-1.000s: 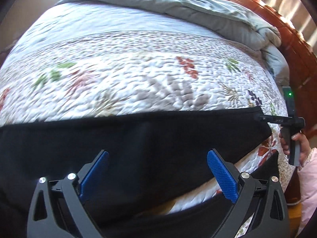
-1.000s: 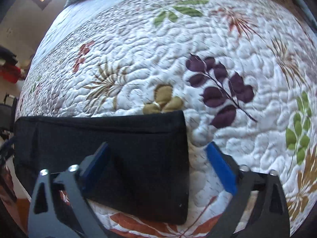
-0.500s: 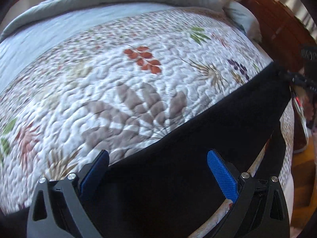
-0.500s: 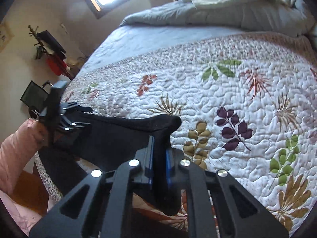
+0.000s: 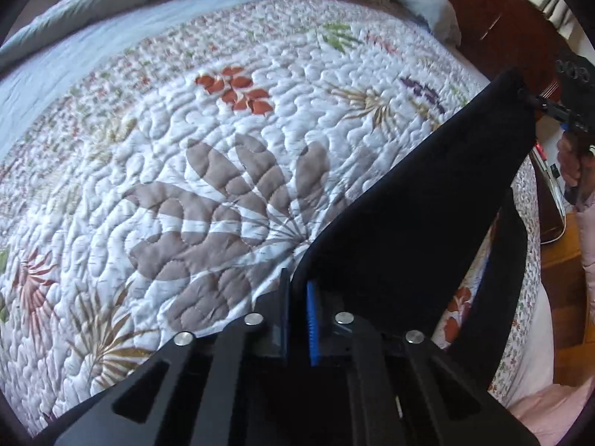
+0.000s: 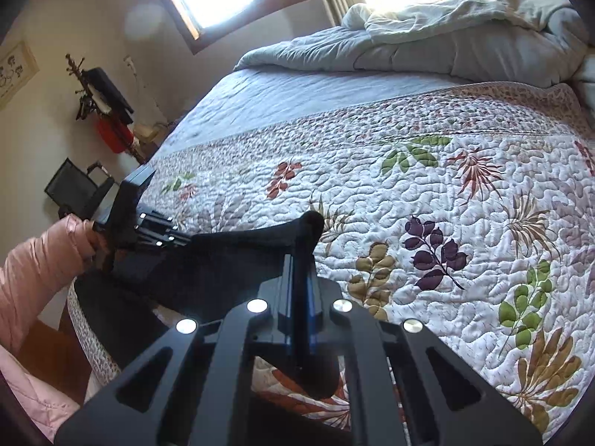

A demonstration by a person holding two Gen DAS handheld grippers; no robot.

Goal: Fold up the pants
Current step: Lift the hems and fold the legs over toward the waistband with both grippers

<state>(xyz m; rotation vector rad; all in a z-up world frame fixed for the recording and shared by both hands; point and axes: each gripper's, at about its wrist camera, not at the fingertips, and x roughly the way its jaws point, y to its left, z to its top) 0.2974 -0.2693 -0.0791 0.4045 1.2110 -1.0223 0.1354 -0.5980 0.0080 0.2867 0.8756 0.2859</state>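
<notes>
Left wrist view shows the left gripper (image 5: 297,319) clamped on one corner of the black fabric pants (image 5: 416,223), while the right gripper (image 6: 299,319) pinches the other, so the edge hangs taut above the white leaf-patterned quilted bedspread (image 6: 427,193) near its foot edge. Beyond lies broad bare quilt for laying the fold; the rumpled grey duvet (image 6: 427,41) sits well apart.

The black pants (image 5: 420,223) hang stretched taut between two pinched ends, lifted off the bed's near edge. The top edge runs straight; a loose fold droops below, over the near edge of the bed (image 5: 223,148).
</notes>
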